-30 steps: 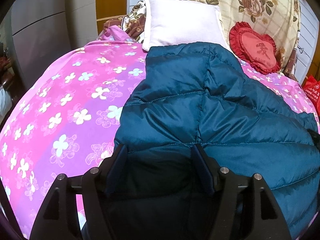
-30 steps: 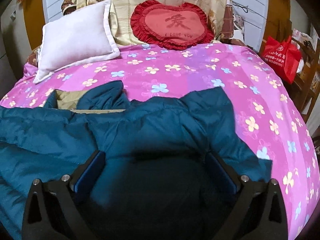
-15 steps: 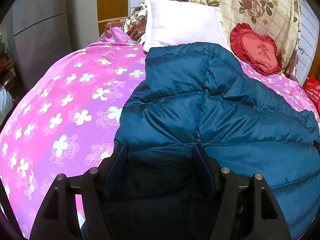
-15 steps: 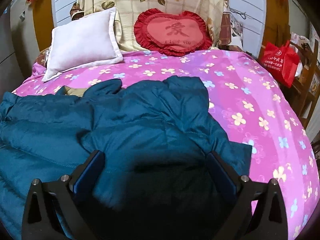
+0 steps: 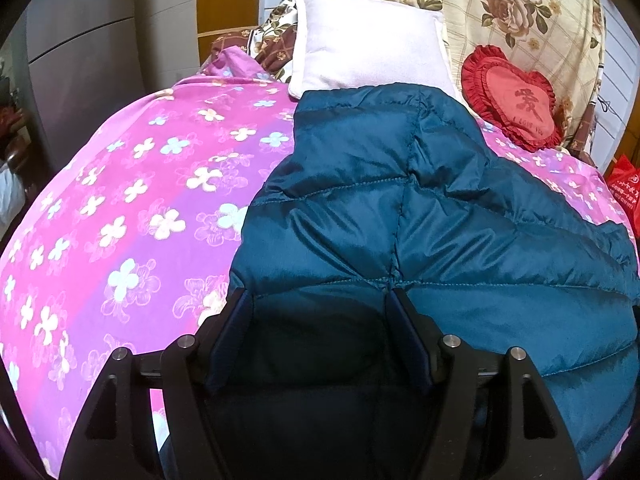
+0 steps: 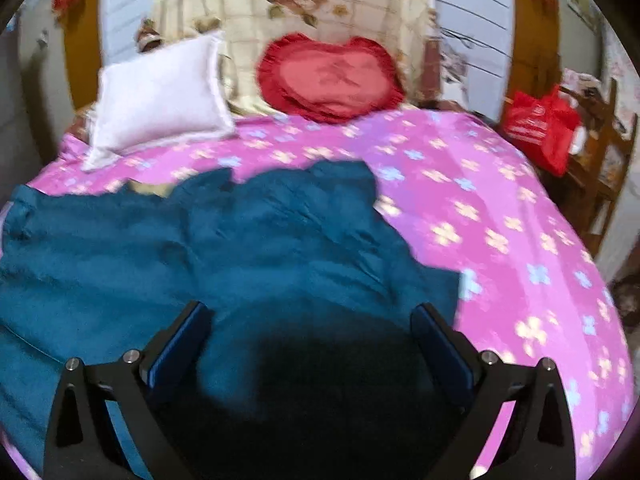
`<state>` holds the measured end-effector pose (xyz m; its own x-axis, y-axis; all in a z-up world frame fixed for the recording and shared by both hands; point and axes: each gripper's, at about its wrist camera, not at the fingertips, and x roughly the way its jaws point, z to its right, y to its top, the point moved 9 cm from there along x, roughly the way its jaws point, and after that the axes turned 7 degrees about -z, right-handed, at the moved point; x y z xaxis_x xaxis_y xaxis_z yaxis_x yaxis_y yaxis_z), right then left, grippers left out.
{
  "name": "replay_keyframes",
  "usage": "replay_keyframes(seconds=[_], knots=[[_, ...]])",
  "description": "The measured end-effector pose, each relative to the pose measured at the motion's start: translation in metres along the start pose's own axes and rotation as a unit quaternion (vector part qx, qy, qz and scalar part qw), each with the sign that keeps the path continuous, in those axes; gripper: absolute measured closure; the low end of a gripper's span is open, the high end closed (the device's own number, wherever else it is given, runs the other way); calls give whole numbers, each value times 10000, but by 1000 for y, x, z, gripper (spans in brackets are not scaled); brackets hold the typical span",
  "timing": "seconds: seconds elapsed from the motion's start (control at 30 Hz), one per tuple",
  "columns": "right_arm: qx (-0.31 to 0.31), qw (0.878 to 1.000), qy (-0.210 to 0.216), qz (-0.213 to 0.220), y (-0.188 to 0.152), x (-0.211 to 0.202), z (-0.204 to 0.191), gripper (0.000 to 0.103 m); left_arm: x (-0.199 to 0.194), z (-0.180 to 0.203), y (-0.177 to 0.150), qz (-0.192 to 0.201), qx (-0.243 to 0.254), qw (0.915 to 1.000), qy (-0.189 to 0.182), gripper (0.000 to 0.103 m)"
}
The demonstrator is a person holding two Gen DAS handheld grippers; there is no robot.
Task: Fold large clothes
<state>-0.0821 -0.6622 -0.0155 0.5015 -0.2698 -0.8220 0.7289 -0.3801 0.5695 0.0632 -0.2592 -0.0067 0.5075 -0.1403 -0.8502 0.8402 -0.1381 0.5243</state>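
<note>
A large teal quilted puffer jacket [image 5: 400, 208] lies spread on the pink flowered bedspread [image 5: 120, 208]. My left gripper [image 5: 320, 312] hovers over the jacket's near left part, fingers apart with jacket fabric showing between them. In the right wrist view the jacket [image 6: 224, 248] fills the left and middle, its right edge folded over itself. My right gripper [image 6: 312, 320] is wide open above the jacket's near right part and holds nothing. This view is blurred.
A white pillow [image 5: 368, 40] and a red heart cushion [image 5: 516, 100] lean at the head of the bed, also in the right wrist view [image 6: 160, 96] [image 6: 332, 76]. A red bag [image 6: 540, 128] sits on a wooden chair at the right. Grey wardrobe at left.
My right gripper has lifted and pulled back; the jacket's right part now lies folded inward, with more bedspread showing on the right. My left gripper has barely moved.
</note>
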Motion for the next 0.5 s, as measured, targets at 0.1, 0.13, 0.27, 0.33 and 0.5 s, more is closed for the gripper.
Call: replay_keyframes(seconds=[0.1,0.13,0.27,0.33,0.5], knots=[[180,9995,58,-260,-8,12,11,0,-5,0,-4,-22,31,10000,-7,52],[223,9992,86,-314,-9,14,13,0,-8,0,-5,-39,44,10000,-20,52],[250,9988,132,-389,-10,8,14,0,-24,-5,-14,-58,129,9999,3,52],[182,9993,223,-237,-13,-4,14,0,-31,-10,-18,-34,158,9999,54,52],[222,9988,388,-207,-24,-19,17,0,-44,-20,-27,-113,-5,9999,19,52]])
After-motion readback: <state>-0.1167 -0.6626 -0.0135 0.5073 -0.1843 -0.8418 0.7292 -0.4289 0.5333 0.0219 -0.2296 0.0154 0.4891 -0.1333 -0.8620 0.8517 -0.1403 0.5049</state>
